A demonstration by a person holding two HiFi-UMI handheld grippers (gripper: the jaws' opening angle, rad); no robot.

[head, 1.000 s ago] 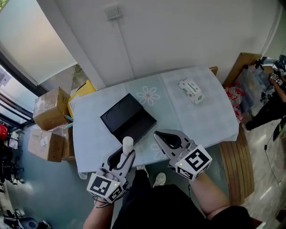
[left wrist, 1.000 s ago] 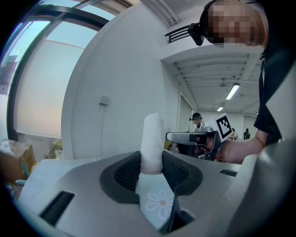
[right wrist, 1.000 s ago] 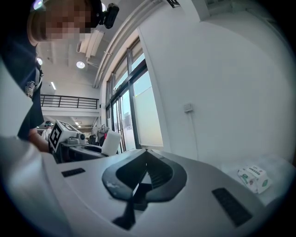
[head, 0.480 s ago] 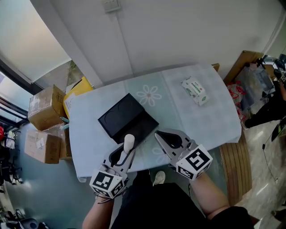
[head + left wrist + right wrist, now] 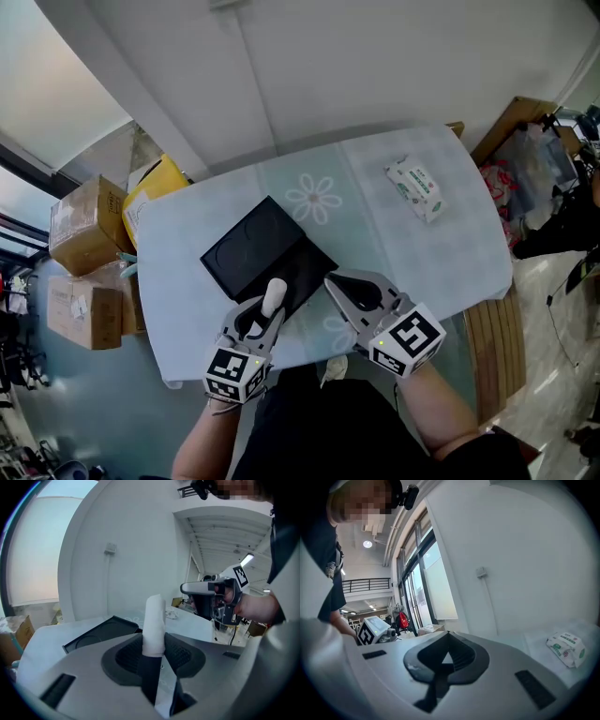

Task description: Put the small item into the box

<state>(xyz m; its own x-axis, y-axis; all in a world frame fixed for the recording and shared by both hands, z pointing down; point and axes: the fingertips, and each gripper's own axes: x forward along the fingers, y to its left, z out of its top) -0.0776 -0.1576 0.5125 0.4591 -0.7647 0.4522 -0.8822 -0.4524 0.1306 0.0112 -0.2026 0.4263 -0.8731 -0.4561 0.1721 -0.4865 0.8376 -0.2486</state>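
A small white cylinder (image 5: 274, 297) stands upright between the jaws of my left gripper (image 5: 270, 307), which is shut on it; the same white cylinder (image 5: 154, 625) fills the middle of the left gripper view. The gripper hovers at the near corner of the open black box (image 5: 266, 256), a shallow tray with a round recess, seen also as the black box (image 5: 101, 632) ahead on the left. My right gripper (image 5: 330, 281) hangs over the table's front edge just right of the box, jaws shut with nothing between them; its tips (image 5: 448, 633) meet.
A pale blue cloth with flower prints covers the table (image 5: 441, 248). A pack of wipes (image 5: 416, 188) lies at the far right. Cardboard boxes (image 5: 77, 223) and a yellow bag (image 5: 153, 181) sit on the floor left; a wooden bench (image 5: 489, 352) stands right.
My left gripper has carried the white cylinder forward, from the table's front edge up to the box's near corner. The right gripper has stayed in place.
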